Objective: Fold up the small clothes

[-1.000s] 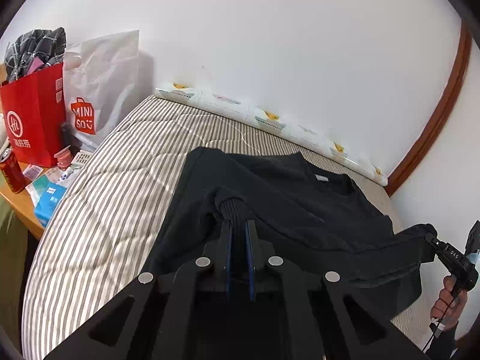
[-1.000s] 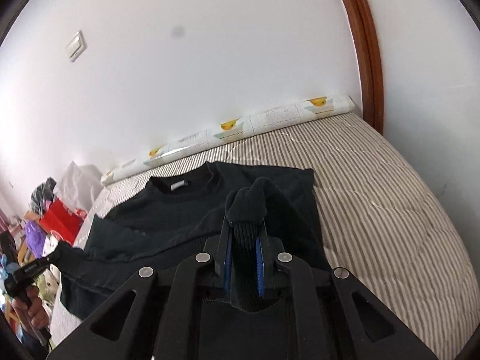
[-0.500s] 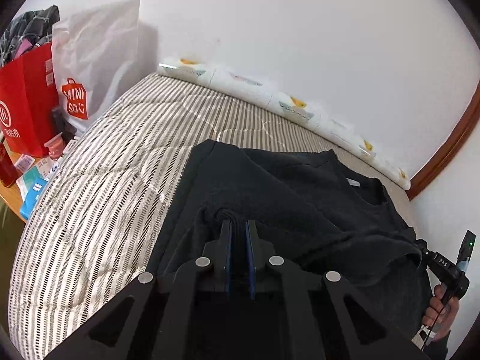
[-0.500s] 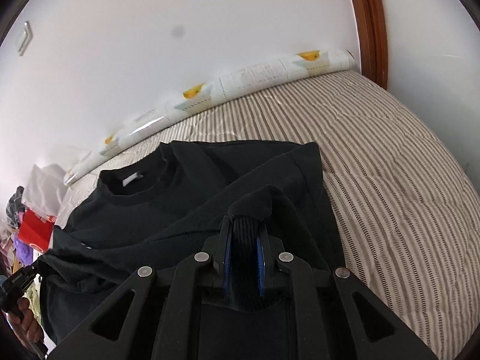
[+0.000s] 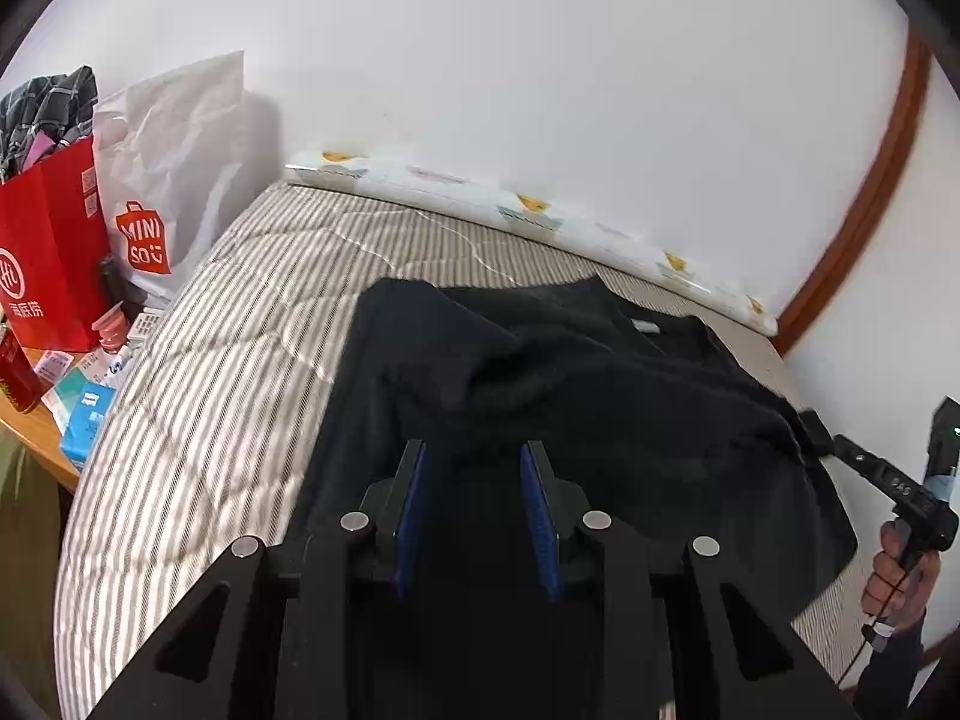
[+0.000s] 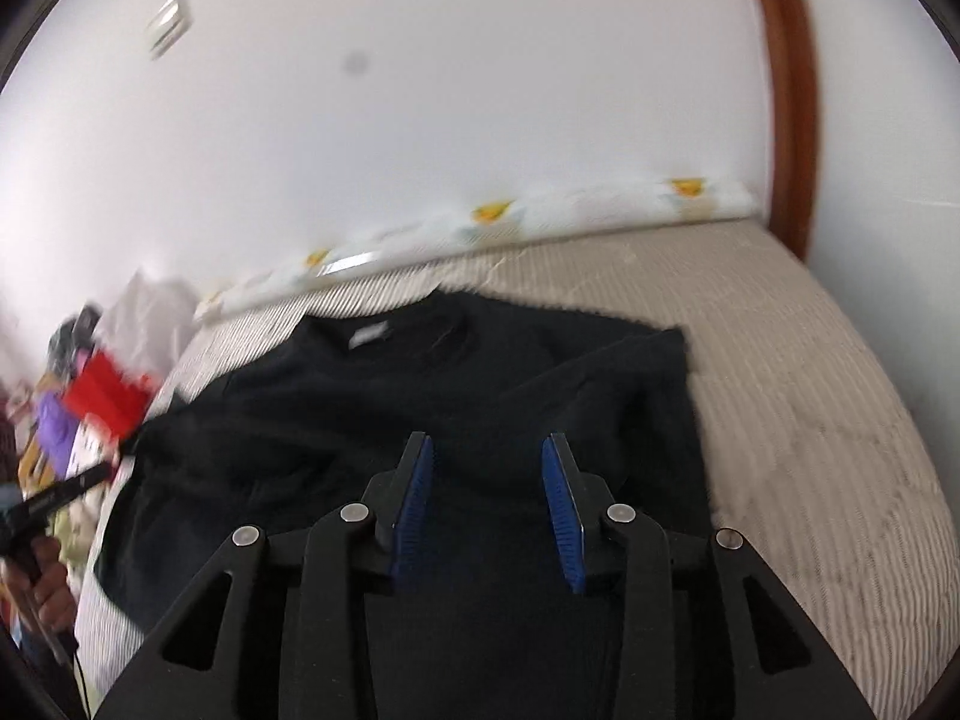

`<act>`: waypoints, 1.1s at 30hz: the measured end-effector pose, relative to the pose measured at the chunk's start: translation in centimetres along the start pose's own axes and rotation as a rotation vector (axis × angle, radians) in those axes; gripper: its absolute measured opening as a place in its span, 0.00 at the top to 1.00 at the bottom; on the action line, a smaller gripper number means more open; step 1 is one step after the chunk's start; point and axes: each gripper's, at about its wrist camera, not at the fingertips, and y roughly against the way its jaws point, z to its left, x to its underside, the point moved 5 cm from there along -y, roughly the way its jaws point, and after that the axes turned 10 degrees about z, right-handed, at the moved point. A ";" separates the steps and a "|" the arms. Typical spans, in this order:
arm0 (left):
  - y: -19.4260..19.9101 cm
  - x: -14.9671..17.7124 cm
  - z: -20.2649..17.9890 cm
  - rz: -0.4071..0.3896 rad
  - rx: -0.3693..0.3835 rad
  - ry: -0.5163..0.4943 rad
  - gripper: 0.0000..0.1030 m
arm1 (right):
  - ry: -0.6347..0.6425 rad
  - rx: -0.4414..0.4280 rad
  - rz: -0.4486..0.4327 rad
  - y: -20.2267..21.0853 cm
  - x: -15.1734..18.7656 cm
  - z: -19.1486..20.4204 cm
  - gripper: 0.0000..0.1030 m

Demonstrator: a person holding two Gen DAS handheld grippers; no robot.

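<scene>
A black sweatshirt [image 5: 576, 396] lies on the striped mattress [image 5: 198, 396], its collar [image 6: 384, 330] toward the wall and both sleeves laid across its body. My left gripper [image 5: 474, 456] hovers over the left sleeve; its jaws are opening and the blue pads press on nothing. My right gripper [image 6: 487, 450] hangs over the right sleeve [image 6: 606, 372]; its jaws are opening too, with only cloth lying below them. The right view is blurred. Each view shows the other gripper at its edge, held in a hand [image 5: 900, 564].
A rolled patterned sheet [image 5: 516, 204] lies along the wall at the mattress's far edge. Left of the bed, a wooden side table [image 5: 42, 438] carries a red bag [image 5: 48, 264], a white shopping bag [image 5: 168, 180], a can and small boxes. A brown door frame [image 6: 786, 90] stands at the right.
Both grippers were shut on the sleeve cuffs; now both have let go and stand apart. The cuffs have dropped onto the sweatshirt's body. Both views have pulled back slightly.
</scene>
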 end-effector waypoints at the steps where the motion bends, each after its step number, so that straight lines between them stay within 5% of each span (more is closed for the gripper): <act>1: -0.3 0.3 -0.3 0.012 0.002 -0.009 0.71 | 0.019 -0.007 0.020 -0.3 0.4 0.6 0.63; 9: -4.5 -0.4 -0.7 0.093 -0.074 -0.034 0.71 | 0.099 0.101 0.132 -4.9 1.6 1.4 0.65; 14: -5.6 -2.8 0.7 0.070 -0.126 -0.011 0.71 | 0.060 0.151 0.071 -5.0 -1.9 -1.1 0.64; 17: -6.5 -4.3 1.3 0.091 -0.121 -0.010 0.71 | 0.063 0.217 0.054 -5.7 -4.3 -2.8 0.53; 21: -7.8 -5.6 1.5 0.113 -0.109 -0.052 0.53 | 0.029 0.197 0.101 -7.7 -5.8 -4.7 0.49; 26: -9.2 -5.9 1.7 0.126 -0.139 -0.104 0.52 | -0.001 0.139 0.142 -9.9 -6.5 -5.7 0.49; 27: -9.4 -5.7 1.7 0.129 -0.145 -0.100 0.54 | 0.000 0.131 0.141 -10.1 -6.7 -5.6 0.50; 31: -8.6 -5.6 1.4 0.081 -0.183 -0.114 0.88 | 0.019 0.123 0.135 -10.8 -7.0 -5.1 0.72; 33: -7.7 -5.8 1.4 0.034 -0.175 -0.103 0.90 | 0.030 0.111 0.105 -10.1 -7.3 -5.0 0.87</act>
